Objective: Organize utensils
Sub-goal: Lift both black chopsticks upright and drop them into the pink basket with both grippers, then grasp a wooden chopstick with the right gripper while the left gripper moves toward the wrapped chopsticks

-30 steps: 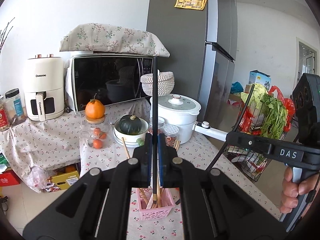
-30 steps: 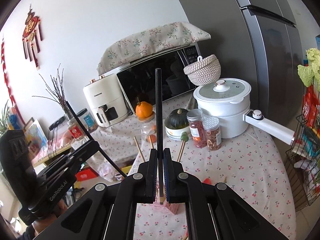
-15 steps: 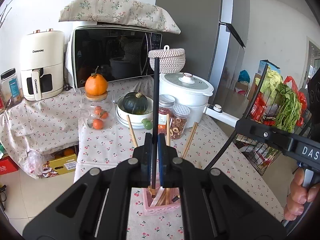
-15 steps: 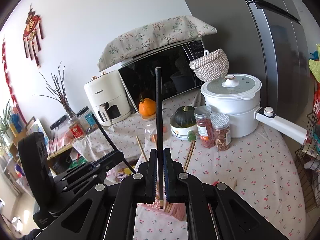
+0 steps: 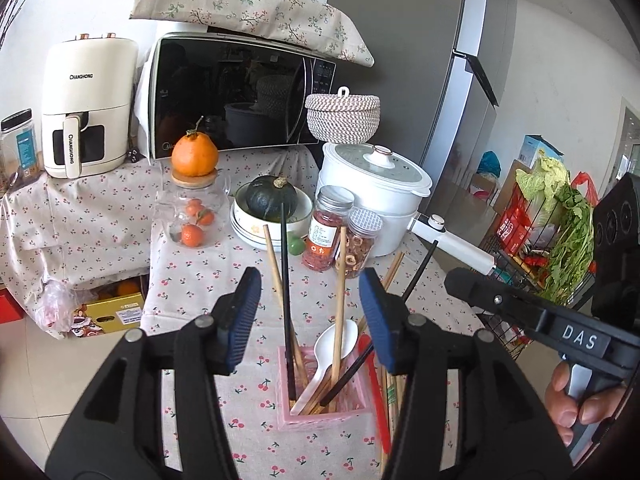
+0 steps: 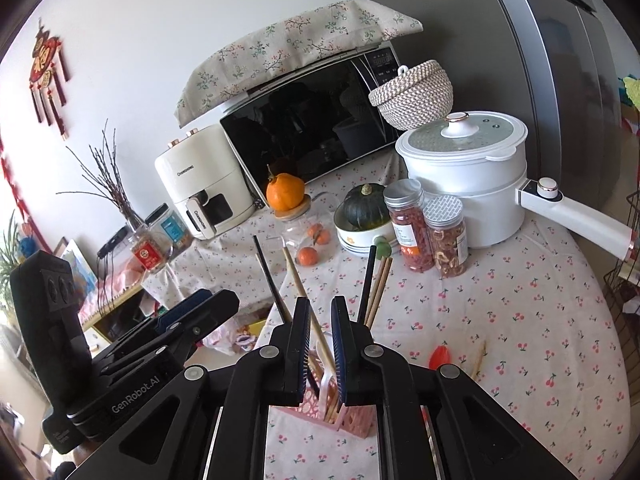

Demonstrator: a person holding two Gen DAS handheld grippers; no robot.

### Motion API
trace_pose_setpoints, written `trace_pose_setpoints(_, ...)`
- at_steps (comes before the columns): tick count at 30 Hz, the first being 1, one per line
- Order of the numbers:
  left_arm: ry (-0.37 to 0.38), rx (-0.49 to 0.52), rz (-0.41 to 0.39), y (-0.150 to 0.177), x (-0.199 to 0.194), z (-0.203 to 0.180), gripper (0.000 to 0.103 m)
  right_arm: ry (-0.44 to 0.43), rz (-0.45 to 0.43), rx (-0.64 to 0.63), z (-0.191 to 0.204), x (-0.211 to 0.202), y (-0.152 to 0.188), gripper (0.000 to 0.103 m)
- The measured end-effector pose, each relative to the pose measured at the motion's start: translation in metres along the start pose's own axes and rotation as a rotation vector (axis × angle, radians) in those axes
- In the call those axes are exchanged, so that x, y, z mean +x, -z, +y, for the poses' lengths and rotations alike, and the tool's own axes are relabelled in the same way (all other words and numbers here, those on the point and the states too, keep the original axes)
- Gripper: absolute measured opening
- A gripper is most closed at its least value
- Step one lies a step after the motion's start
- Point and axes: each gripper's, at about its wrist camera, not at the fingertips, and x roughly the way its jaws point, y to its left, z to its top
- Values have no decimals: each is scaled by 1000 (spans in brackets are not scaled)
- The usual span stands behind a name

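A pink holder (image 5: pixel 320 414) stands on the cherry-print tablecloth with several wooden chopsticks and a white spoon (image 5: pixel 335 342) in it. One black chopstick (image 5: pixel 285 280) stands in it between the wide, opening jaws of my left gripper (image 5: pixel 310 316), touching neither pad. A second black chopstick (image 6: pixel 369 282) leans in the holder (image 6: pixel 354 420) just right of my right gripper (image 6: pixel 320 334). Its jaws are opening by a narrow gap and press on nothing. A red utensil (image 5: pixel 376 392) and loose wooden chopsticks (image 5: pixel 391 390) lie right of the holder.
Behind the holder stand two spice jars (image 5: pixel 326 228), a white pot (image 5: pixel 372 196) with a long handle, a pumpkin in a bowl (image 5: pixel 272 200) and a glass jar topped by an orange (image 5: pixel 195 184). A wire basket of vegetables (image 5: pixel 556 236) hangs off the right table edge.
Both grippers sank toward the pink holder with their black chopsticks. The left jaws have spread wide and the right jaws have parted slightly; both chopsticks now stand loose in the holder.
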Motion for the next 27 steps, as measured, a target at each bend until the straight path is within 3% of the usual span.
trace_pose_setpoints(4, -4, -46, 14, 0, -5, 4, 84, -7, -35, 14, -3, -16, -5, 25)
trace_pose_setpoints(6, -7, -63, 37, 2, -7, 5, 90, 2, -47, 25, -7, -24, -7, 47)
trace_pose_setpoints(9, -22, -53, 102, 10, -6, 3, 102, 36, -44, 42, -17, -32, -7, 68)
trace_pose_setpoints(14, -63, -49, 249, 34, 2, 9, 102, 115, 32, 50, -39, -26, 5, 78)
trace_pose_setpoints(22, -123, -109, 455, 82, 20, 24, 102, 291, 245, 100, -85, 14, 48, 81)
trace_pose_setpoints(27, -140, -82, 500, 98, 24, 21, 102, 394, 376, 43, -104, 45, 74, 81)
